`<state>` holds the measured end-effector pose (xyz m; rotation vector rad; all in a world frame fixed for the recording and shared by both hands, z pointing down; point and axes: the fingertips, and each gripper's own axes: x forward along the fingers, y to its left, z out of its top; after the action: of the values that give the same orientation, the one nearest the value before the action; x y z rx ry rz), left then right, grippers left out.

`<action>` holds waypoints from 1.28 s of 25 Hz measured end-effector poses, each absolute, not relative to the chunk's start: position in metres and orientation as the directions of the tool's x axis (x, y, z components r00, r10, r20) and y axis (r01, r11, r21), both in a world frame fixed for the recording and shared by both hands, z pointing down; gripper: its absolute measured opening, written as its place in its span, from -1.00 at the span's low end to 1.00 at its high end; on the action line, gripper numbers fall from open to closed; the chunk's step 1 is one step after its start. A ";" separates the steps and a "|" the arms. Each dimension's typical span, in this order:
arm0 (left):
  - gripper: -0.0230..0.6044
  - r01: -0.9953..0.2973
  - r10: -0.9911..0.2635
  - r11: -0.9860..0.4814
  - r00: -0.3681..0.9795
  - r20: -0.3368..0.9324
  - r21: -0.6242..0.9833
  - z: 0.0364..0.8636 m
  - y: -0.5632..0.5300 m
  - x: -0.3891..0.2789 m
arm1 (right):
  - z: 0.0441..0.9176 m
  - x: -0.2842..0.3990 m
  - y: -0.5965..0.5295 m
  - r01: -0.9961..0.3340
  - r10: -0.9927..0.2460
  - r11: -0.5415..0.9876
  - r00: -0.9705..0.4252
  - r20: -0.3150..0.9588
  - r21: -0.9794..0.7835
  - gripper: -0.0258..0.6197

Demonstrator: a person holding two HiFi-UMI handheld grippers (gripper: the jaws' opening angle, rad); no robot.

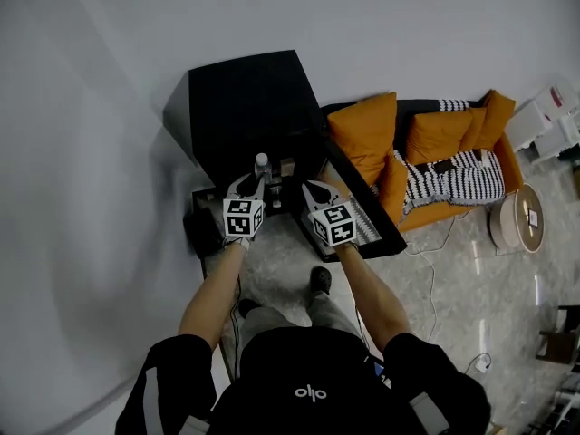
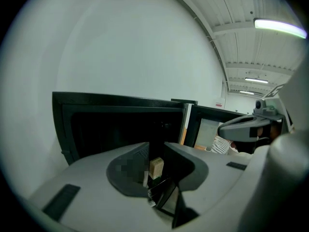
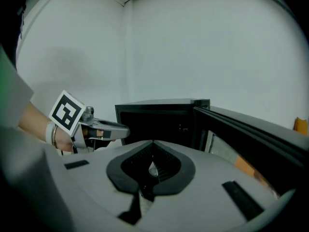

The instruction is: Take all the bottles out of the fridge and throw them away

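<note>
I hold the left claw (image 2: 155, 148) slightly parted and aimed into the open fridge (image 1: 243, 107), because the white-capped bottle (image 1: 261, 161) stands at its front, just ahead of the tips and not yet touched. The right claw (image 3: 152, 146) is closed and empty. It sits alongside near the swung-out door (image 1: 362, 211), I judge in reserve for another bottle.

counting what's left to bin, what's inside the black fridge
A white-capped bottle stands at the open front of the fridge; a tan-topped thing shows there too. The rest is dark and covered by its top.
</note>
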<state>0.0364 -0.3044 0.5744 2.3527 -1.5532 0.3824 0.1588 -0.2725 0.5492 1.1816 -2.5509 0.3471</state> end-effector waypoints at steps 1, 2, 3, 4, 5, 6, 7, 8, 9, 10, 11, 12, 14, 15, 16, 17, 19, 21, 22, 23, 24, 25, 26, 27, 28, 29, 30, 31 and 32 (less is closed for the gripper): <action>-0.64 -0.922 -0.842 -0.377 0.381 0.382 0.090 0.580 -0.311 0.036 | 0.554 0.155 -0.277 -0.768 -0.694 0.634 -0.615 0.374 -0.087 -0.90; -0.56 -0.921 -0.840 -0.381 0.381 0.386 0.080 0.586 -0.319 0.035 | 0.558 0.150 -0.281 -0.765 -0.691 0.638 -0.617 0.376 -0.083 -0.90; -0.48 -0.920 -0.838 -0.385 0.381 0.390 0.070 0.592 -0.326 0.034 | 0.563 0.146 -0.285 -0.763 -0.689 0.642 -0.618 0.378 -0.076 -0.90; -0.41 -0.919 -0.837 -0.389 0.381 0.393 0.063 0.598 -0.332 0.033 | 0.568 0.142 -0.289 -0.760 -0.687 0.646 -0.619 0.380 -0.068 -0.90; -0.35 -0.918 -0.835 -0.392 0.382 0.395 0.058 0.605 -0.339 0.032 | 0.573 0.137 -0.293 -0.757 -0.686 0.650 -0.620 0.382 -0.061 -0.90; -0.30 -0.917 -0.834 -0.395 0.383 0.398 0.055 0.610 -0.345 0.031 | 0.578 0.133 -0.297 -0.756 -0.685 0.653 -0.620 0.383 -0.055 -0.90; -0.28 -0.916 -0.832 -0.396 0.384 0.402 0.055 0.616 -0.350 0.030 | 0.583 0.130 -0.301 -0.755 -0.685 0.654 -0.619 0.384 -0.050 -0.90; -0.25 -0.916 -0.829 -0.398 0.384 0.406 0.054 0.622 -0.354 0.030 | 0.588 0.127 -0.304 -0.755 -0.685 0.654 -0.618 0.385 -0.047 -0.90; -0.22 -0.915 -0.827 -0.399 0.384 0.411 0.053 0.628 -0.359 0.030 | 0.592 0.125 -0.308 -0.756 -0.686 0.653 -0.617 0.386 -0.047 -0.90; -0.20 -0.915 -0.825 -0.400 0.383 0.415 0.049 0.633 -0.362 0.030 | 0.597 0.124 -0.311 -0.757 -0.687 0.651 -0.616 0.387 -0.049 -0.90; -0.19 -0.915 -0.824 -0.400 0.381 0.419 0.045 0.639 -0.366 0.031 | 0.602 0.124 -0.314 -0.759 -0.687 0.649 -0.615 0.388 -0.053 -0.90; -0.17 -0.916 -0.824 -0.399 0.379 0.421 0.042 0.644 -0.369 0.032 | 0.607 0.125 -0.316 -0.761 -0.687 0.646 -0.613 0.391 -0.059 -0.90; -0.15 -0.918 -0.827 -0.394 0.372 0.420 0.038 0.654 -0.374 0.034 | 0.616 0.128 -0.318 -0.767 -0.688 0.637 -0.608 0.396 -0.072 -0.90; -0.15 -0.920 -0.829 -0.390 0.368 0.420 0.037 0.658 -0.377 0.035 | 0.621 0.129 -0.320 -0.771 -0.689 0.632 -0.606 0.398 -0.079 -0.90; -0.15 -0.922 -0.831 -0.385 0.363 0.422 0.035 0.662 -0.381 0.035 | 0.624 0.131 -0.321 -0.774 -0.691 0.627 -0.603 0.399 -0.084 -0.90; -0.15 -0.924 -0.832 -0.381 0.358 0.424 0.034 0.665 -0.384 0.034 | 0.627 0.132 -0.323 -0.777 -0.692 0.623 -0.601 0.400 -0.088 -0.90; -0.15 -0.926 -0.832 -0.376 0.352 0.428 0.030 0.672 -0.389 0.035 | 0.632 0.133 -0.325 -0.781 -0.694 0.618 -0.597 0.403 -0.091 -0.90; -0.15 -0.926 -0.830 -0.377 0.351 0.433 0.029 0.677 -0.393 0.036 | 0.636 0.133 -0.328 -0.782 -0.695 0.617 -0.595 0.404 -0.090 -0.90; -0.15 -0.926 -0.829 -0.377 0.351 0.435 0.027 0.680 -0.396 0.036 | 0.637 0.133 -0.330 -0.781 -0.695 0.618 -0.596 0.403 -0.090 -0.90; -0.15 -0.926 -0.829 -0.376 0.348 0.437 0.024 0.684 -0.398 0.036 | 0.638 0.132 -0.332 -0.781 -0.695 0.618 -0.597 0.402 -0.092 -0.90; -0.15 -0.927 -0.830 -0.374 0.344 0.439 0.018 0.687 -0.401 0.037 | 0.639 0.132 -0.334 -0.781 -0.694 0.618 -0.597 0.401 -0.093 -0.90; -0.15 -0.928 -0.831 -0.372 0.340 0.440 0.014 0.689 -0.405 0.037 | 0.641 0.132 -0.337 -0.780 -0.693 0.618 -0.598 0.402 -0.094 -0.90; -0.15 -0.930 -0.833 -0.368 0.336 0.439 0.013 0.691 -0.408 0.037 | 0.642 0.133 -0.338 -0.779 -0.692 0.619 -0.599 0.403 -0.094 -0.90; -0.15 -0.931 -0.835 -0.365 0.333 0.438 0.012 0.692 -0.410 0.038 | 0.643 0.133 -0.339 -0.778 -0.691 0.621 -0.600 0.403 -0.094 -0.90; -0.15 -0.932 -0.836 -0.363 0.331 0.438 0.012 0.694 -0.412 0.039 | 0.644 0.133 -0.340 -0.776 -0.689 0.623 -0.602 0.403 -0.094 -0.90; -0.15 -0.932 -0.835 -0.363 0.330 0.440 0.011 0.695 -0.414 0.039 | 0.645 0.134 -0.340 -0.775 -0.688 0.625 -0.603 0.403 -0.094 -0.90; -0.15 -0.932 -0.834 -0.362 0.328 0.444 0.010 0.698 -0.416 0.039 | 0.646 0.134 -0.340 -0.775 -0.687 0.625 -0.604 0.405 -0.095 -0.90; -0.15 -0.933 -0.832 -0.361 0.326 0.449 0.010 0.700 -0.417 0.039 | 0.647 0.136 -0.340 -0.776 -0.687 0.624 -0.603 0.406 -0.097 -0.90; -0.15 -0.933 -0.830 -0.360 0.325 0.453 0.008 0.703 -0.419 0.039 | 0.648 0.137 -0.340 -0.777 -0.687 0.622 -0.601 0.408 -0.098 -0.90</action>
<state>0.0389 -0.4186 0.7027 2.3252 -1.5913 0.5494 0.1371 -0.3398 0.6484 1.1768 -2.5168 0.3813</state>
